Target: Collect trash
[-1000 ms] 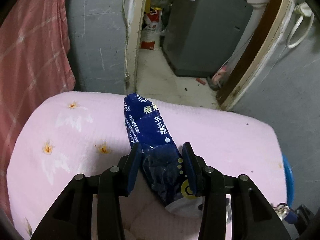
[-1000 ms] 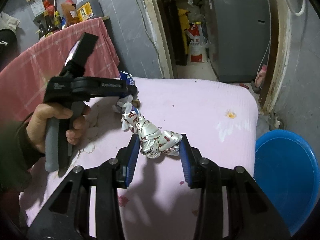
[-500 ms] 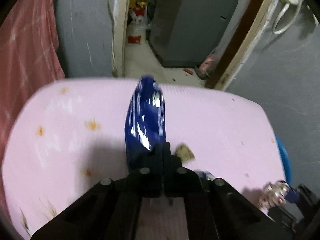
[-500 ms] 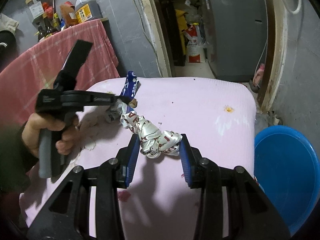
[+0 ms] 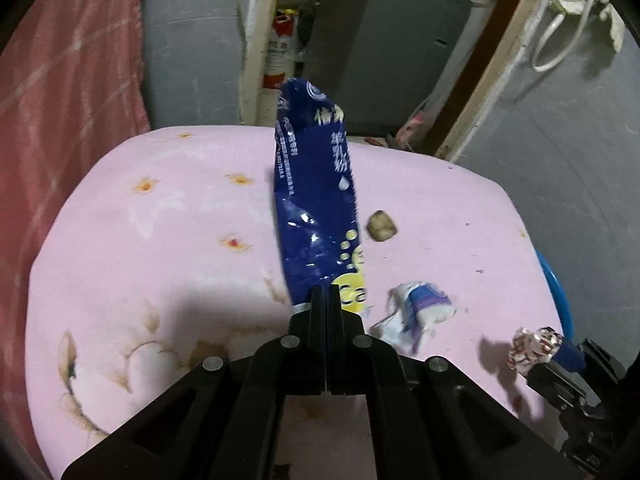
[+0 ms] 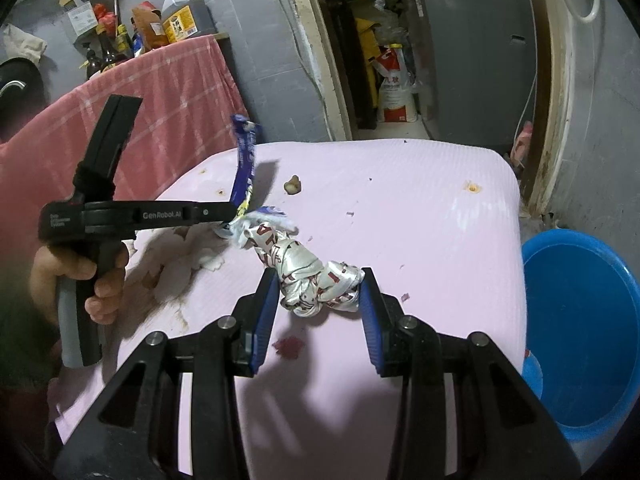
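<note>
A glossy blue foil packet (image 5: 316, 200), long and creased, is pinched at its lower end by the left gripper (image 5: 326, 300) and held upright above the pink quilted bench (image 5: 160, 240). A crumpled silver wrapper (image 6: 316, 280), twisted into a knot, is clamped between the ribbed blue pads of the right gripper (image 6: 320, 300). A round blue plastic basin (image 6: 580, 320) is seen beside the bench.

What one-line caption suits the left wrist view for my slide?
Left gripper shut on blue wrapper, lifted above pink tablecloth.
</note>
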Available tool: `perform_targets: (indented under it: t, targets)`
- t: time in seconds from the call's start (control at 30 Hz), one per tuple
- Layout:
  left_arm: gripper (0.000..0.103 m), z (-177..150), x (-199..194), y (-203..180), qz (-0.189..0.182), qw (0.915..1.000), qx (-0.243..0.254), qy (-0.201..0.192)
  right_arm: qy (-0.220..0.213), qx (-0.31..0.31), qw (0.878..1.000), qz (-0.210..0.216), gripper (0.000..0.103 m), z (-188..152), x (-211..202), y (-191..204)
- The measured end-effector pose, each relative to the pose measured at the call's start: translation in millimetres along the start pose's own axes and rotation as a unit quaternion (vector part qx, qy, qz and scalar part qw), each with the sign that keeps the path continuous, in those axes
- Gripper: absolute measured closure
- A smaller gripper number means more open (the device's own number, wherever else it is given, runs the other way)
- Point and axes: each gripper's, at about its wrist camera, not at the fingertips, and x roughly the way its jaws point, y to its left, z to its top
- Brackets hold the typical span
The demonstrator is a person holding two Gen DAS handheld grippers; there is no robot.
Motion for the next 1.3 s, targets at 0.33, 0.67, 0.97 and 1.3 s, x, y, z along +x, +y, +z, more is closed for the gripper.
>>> perform_targets:
  t: [0.33, 0.67, 0.97, 1.3]
  targets:
    - [0.103, -4, 0, 14, -0.016, 0.9993, -0.032, 0.010, -0.001, 0.001, 1.000, 0.004, 0.064, -3, 1, -1]
    - [0.086, 4, 3, 11, -0.042, 0.9987, -0.027, 0.005, 0.000, 0.008, 1.000, 0.004, 0.064, -4, 2, -3]
    - [0.058, 18, 11, 14, -0.052, 0.9971, -0.055, -0.011, -0.008, 0.010, 1.000, -0.014, 0.063, 1, 5, -13]
    - [0.060, 41, 22, 37, -0.027, 0.9891, -0.142, -0.025, -0.010, 0.014, 1.000, -0.008, 0.063, 3, 13, -18]
